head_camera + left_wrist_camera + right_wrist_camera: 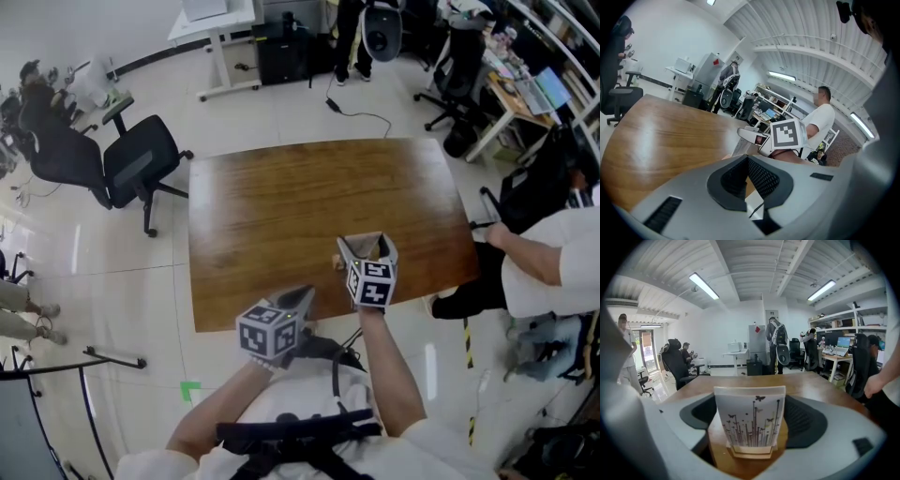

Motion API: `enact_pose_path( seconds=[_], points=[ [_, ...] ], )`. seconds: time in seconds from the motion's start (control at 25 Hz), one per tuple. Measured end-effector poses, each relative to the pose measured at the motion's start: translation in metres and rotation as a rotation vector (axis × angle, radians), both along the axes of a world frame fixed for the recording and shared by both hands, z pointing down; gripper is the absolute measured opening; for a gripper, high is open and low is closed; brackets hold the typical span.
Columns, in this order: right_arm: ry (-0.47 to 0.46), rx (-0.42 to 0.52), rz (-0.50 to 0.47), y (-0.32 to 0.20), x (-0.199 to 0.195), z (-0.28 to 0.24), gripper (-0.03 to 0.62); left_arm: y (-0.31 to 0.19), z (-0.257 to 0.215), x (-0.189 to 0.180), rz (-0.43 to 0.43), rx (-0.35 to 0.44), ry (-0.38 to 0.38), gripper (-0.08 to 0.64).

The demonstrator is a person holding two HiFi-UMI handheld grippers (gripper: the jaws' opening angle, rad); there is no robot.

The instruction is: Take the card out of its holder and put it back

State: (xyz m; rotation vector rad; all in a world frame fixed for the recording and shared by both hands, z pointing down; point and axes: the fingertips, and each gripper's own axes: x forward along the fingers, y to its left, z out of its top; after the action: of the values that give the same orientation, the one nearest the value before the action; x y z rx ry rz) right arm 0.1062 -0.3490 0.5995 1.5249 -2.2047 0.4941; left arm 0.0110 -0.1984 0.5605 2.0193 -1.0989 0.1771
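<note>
Right gripper view: tabletop (825,385), office chair (677,364) beyond; your right tool (750,404), spread wide, clamps the card (750,425) over its holder (752,453); left tool (745,164) closed.

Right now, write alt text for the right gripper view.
A card printed with butterflies and stems stands in its wooden holder, clamped edge to edge between the jaws of the right gripper. Beyond lie a wooden table and an office chair.

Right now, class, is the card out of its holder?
No, the card stands upright with its lower edge seated in the wooden holder.
</note>
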Motion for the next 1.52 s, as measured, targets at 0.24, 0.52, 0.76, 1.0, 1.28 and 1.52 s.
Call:
enact_pose_path(
  seconds=[0.24,0.52,0.76,1.0,1.28,1.52],
  points=[
    [-0.012,0.03,-0.002,-0.002,0.0,-0.017,0.469,0.001,-0.001,-0.002,-0.003,0.005,0.009,-0.009],
    [-0.053,0.063,0.014,0.0,0.005,-0.048,0.469,0.003,-0.006,-0.005,-0.006,0.022,0.022,-0.009],
    [-0.071,0.099,0.028,0.013,0.012,-0.077,0.468,0.013,-0.013,-0.004,0.008,0.04,0.029,-0.009],
    [-0.084,0.113,0.04,0.039,0.018,-0.091,0.468,0.033,-0.017,-0.006,0.017,0.054,0.02,-0.009],
    [-0.09,0.087,0.069,0.088,0.023,-0.091,0.468,0.059,-0.027,-0.014,0.034,0.124,-0.072,-0.009],
    [-0.1,0.084,0.104,0.134,0.035,-0.094,0.468,0.086,-0.033,-0.014,0.038,0.158,-0.098,-0.009]
  ],
)
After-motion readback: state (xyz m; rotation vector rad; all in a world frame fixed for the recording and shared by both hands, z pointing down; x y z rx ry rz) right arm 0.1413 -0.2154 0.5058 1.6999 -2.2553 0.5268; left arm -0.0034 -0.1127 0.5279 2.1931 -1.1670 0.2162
